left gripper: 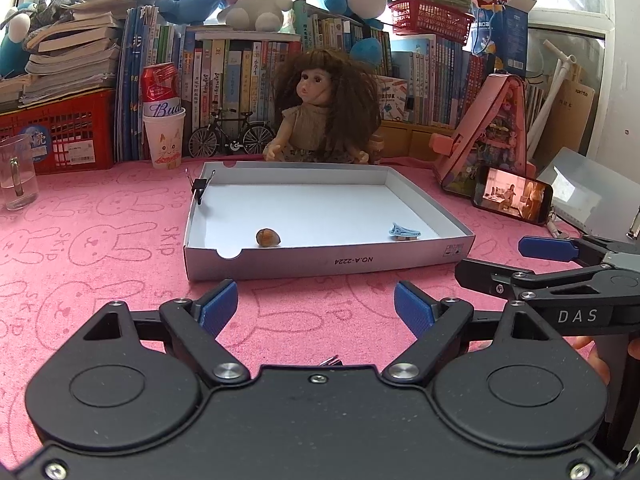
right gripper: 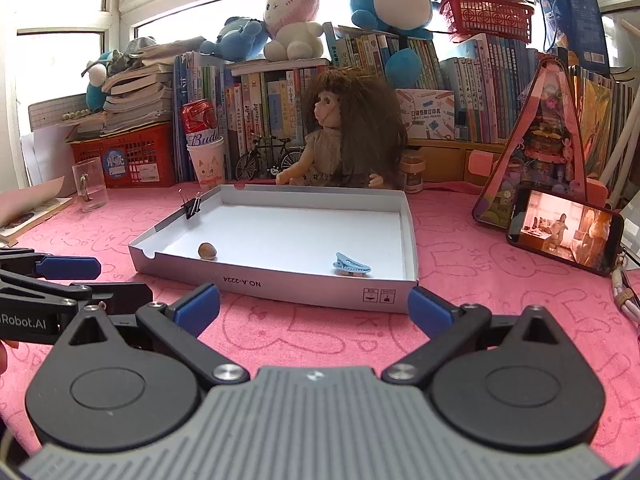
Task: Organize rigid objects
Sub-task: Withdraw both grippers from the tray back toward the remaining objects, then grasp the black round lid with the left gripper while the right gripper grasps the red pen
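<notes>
A shallow white cardboard box lid [left gripper: 328, 266] [right gripper: 280, 286] lies on the pink cloth. Inside it are a brown nut [left gripper: 268, 237] [right gripper: 207, 250] and a light blue hair clip [left gripper: 404, 231] [right gripper: 351, 265]. A black binder clip [left gripper: 199, 187] [right gripper: 191, 205] grips the lid's left wall. My left gripper [left gripper: 316, 310] is open and empty, low over the cloth in front of the lid. My right gripper [right gripper: 314, 308] is open and empty, also in front of the lid, to the right of the left one. A small metal piece [left gripper: 330, 360] peeks out at the left gripper's body.
A doll [left gripper: 324, 112] sits behind the lid, a glass mug [left gripper: 16, 176] at far left, a paper cup with a can [left gripper: 164, 136], a toy bicycle [left gripper: 232, 134], a phone playing video [left gripper: 512, 196] and a pink toy house [left gripper: 488, 128] at right. Books line the back.
</notes>
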`<state>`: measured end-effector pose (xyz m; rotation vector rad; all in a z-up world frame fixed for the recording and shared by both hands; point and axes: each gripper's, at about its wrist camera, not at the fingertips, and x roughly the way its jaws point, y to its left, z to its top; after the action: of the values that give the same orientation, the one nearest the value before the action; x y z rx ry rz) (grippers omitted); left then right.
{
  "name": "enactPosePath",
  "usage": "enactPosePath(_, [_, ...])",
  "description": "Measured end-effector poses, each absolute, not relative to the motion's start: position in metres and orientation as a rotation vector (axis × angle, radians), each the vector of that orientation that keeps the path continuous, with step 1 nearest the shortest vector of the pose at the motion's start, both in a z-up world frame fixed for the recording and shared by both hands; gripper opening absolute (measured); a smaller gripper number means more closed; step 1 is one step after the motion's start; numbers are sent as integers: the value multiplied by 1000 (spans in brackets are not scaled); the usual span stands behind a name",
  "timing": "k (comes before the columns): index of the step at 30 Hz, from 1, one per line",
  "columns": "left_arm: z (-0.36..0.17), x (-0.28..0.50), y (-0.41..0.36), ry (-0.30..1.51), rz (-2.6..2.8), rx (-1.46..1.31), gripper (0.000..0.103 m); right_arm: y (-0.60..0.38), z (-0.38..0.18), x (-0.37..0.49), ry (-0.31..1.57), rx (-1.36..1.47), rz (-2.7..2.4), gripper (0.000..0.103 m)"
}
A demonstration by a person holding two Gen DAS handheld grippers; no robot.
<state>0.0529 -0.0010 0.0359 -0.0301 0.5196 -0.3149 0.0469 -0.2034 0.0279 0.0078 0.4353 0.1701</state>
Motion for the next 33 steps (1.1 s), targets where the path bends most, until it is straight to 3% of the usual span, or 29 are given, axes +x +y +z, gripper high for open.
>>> enactPosePath(33, [-6, -7, 27, 501, -239, -38, 85, -217, -8, -7, 412, -1, 127, 103])
